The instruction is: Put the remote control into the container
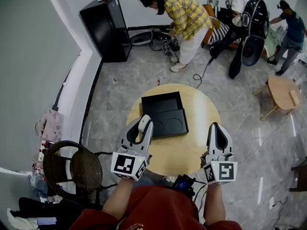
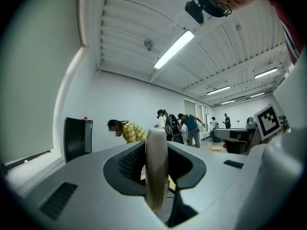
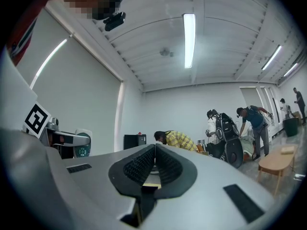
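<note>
Head view: both grippers reach level over the near edge of the round table (image 1: 192, 150).
Left gripper (image 1: 143, 120): clamped on the remote control (image 2: 157, 166), which stands edge-on between its jaws.
Right gripper (image 1: 217, 126): jaws pressed together, nothing between them.
Container (image 1: 169, 123): black, lid open, just ahead of the left gripper's tips, ahead-left of the right gripper.
Wicker chair (image 1: 76, 166): just left of the left gripper.
Far ahead: black cabinet (image 1: 106, 28), person in a plaid shirt (image 1: 184, 13), bending.
</note>
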`<state>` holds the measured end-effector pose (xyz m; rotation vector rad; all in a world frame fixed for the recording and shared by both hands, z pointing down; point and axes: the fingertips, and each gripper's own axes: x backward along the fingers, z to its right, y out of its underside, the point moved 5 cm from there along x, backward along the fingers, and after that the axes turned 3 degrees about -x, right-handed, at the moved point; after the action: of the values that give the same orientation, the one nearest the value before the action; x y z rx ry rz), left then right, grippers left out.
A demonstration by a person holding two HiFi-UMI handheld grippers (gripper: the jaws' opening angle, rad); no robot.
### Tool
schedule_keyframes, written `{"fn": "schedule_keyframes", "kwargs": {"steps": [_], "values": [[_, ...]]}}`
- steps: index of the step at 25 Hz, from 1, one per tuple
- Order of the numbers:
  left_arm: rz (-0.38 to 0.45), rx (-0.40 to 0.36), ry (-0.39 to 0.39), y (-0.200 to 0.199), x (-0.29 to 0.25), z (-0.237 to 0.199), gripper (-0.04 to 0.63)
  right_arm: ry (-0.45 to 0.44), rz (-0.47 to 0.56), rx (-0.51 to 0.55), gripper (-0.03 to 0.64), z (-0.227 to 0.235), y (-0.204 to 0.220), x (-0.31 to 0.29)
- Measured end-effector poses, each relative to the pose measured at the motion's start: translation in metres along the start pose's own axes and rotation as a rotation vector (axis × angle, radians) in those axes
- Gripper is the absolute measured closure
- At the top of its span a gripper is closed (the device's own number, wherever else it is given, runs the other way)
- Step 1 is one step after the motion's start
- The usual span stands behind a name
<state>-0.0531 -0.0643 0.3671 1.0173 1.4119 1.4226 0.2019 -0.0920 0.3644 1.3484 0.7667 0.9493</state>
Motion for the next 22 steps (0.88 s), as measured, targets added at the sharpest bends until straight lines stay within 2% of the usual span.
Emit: {"fn": "schedule_keyframes", "kwargs": {"steps": [5,22], "values": [[-0.002,0.005,0.009,0.004,-0.003,-0.019,0.483,-0.007,0.002,0.018,0.594,-0.012,0.004,-0.017],[-0.011,0.046,0.104,0.016,-0.049,-0.112,0.482,0.087,-0.016,0.073,0.594,-0.056,0.005,-0.089]]}}
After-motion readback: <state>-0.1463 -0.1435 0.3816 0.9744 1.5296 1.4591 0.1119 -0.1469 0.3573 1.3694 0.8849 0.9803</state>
